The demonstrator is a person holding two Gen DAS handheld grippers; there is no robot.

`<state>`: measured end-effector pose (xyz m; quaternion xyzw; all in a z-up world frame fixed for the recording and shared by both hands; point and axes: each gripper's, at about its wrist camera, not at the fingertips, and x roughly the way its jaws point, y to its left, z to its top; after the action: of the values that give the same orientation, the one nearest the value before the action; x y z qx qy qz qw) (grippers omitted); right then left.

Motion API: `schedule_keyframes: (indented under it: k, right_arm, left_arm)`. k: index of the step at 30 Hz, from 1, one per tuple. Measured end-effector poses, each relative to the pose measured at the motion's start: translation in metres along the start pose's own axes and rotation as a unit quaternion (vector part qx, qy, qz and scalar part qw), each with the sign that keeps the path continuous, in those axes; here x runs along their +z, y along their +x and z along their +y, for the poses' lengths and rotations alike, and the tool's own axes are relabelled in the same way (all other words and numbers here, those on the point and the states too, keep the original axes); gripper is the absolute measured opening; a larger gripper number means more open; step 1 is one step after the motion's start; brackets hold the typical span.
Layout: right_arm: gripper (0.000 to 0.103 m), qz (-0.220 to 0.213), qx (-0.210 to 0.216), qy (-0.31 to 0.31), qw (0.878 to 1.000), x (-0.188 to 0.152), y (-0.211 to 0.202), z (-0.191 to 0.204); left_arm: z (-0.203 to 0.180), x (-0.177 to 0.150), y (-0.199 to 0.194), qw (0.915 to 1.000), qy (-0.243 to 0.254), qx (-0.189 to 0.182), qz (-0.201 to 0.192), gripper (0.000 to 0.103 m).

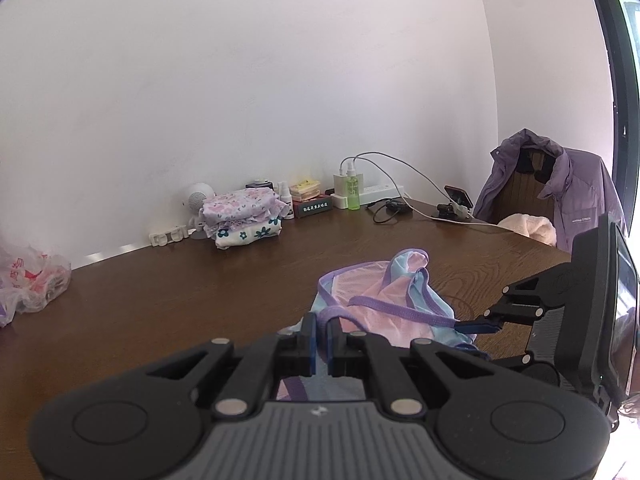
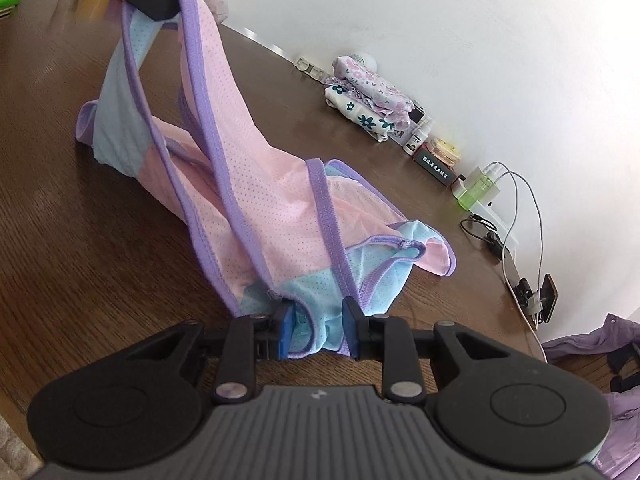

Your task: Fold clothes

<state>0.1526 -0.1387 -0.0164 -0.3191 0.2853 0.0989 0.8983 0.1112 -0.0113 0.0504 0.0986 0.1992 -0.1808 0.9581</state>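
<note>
We are working over a brown wooden worktop (image 1: 160, 292) that fills the lower half of both views. On it, centre right in the left wrist view, lies one pink, pale blue and purple-trimmed mesh garment (image 2: 256, 200), partly lifted and partly trailing on the wood.

The left gripper (image 1: 321, 334) is holding one purple-edged end: its fingers are drawn together on the trim, and in the upper left of the right wrist view that end is hanging from it, raised above the wood. The right gripper (image 2: 316, 330) is sitting at the bottom centre of its own view with a bunched blue corner of the garment between its fingers; they look pressed onto that bundle, standing a little apart around it.

To do this step well, we judge that both held ends should be drawn apart until the twisted trim runs straight, then lowered together so the cloth lands flat before any fold.

By count: one garment in hand, one stack of folded floral clothes (image 1: 244, 216) by the wall with at least two pieces in it, one purple jacket (image 1: 560, 196) on a chair, one green spray bottle (image 1: 353, 188).
</note>
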Motion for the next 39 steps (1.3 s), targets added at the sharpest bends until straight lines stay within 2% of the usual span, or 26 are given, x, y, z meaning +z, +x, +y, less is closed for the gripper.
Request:
schedule_keyframes:
  k: [1, 3, 7, 9, 12, 15, 17, 24, 31, 35, 39]
  right_arm:
    - [0.010, 0.002, -0.006, -0.001, 1.000, 0.000, 0.001, 0.000]
    - [0.003, 0.002, -0.010, 0.020, 1.000, -0.001, -0.001, -0.009]
    - [0.002, -0.012, -0.013, 0.097, 0.995, -0.004, -0.012, -0.037]
    - [0.002, -0.025, 0.002, 0.145, 0.989, -0.008, -0.020, -0.052]
    - [0.002, -0.034, 0.025, 0.177, 0.983, -0.015, -0.030, -0.060]
    - [0.002, -0.035, 0.026, 0.186, 0.982, -0.023, -0.033, -0.058]
    - [0.002, -0.037, 0.030, 0.205, 0.978, -0.027, -0.034, -0.061]
    - [0.002, -0.071, 0.035, 0.288, 0.954, -0.032, -0.039, -0.076]
    - [0.002, -0.076, 0.056, 0.352, 0.931, -0.039, -0.036, -0.088]
    - [0.002, -0.088, 0.060, 0.368, 0.924, -0.043, -0.041, -0.090]
    - [0.002, -0.097, 0.057, 0.357, 0.927, -0.044, -0.051, -0.088]
  left_arm:
    - [0.001, -0.001, 0.000, 1.0000, 0.001, 0.005, 0.003, 0.004]
    - [0.005, -0.006, 0.002, 0.9999, 0.001, 0.011, 0.013, 0.004]
    - [0.010, -0.018, 0.009, 0.9990, 0.001, 0.016, 0.041, 0.004]
    - [0.008, -0.027, 0.015, 0.9982, 0.002, 0.017, 0.058, 0.004]
    - [0.004, -0.040, 0.022, 0.9963, 0.005, 0.020, 0.084, 0.007]
    - [0.000, -0.050, 0.025, 0.9943, -0.002, 0.014, 0.106, 0.014]
    - [-0.003, -0.055, 0.024, 0.9936, -0.004, 0.011, 0.113, 0.014]
    - [-0.007, -0.060, 0.024, 0.9919, -0.018, 0.003, 0.126, 0.014]
    - [-0.013, -0.060, 0.022, 0.9904, -0.031, -0.013, 0.134, 0.015]
    - [-0.016, -0.059, 0.022, 0.9908, -0.018, -0.013, 0.133, 0.005]
    - [-0.017, -0.055, 0.018, 0.9931, -0.004, 0.000, 0.117, 0.003]
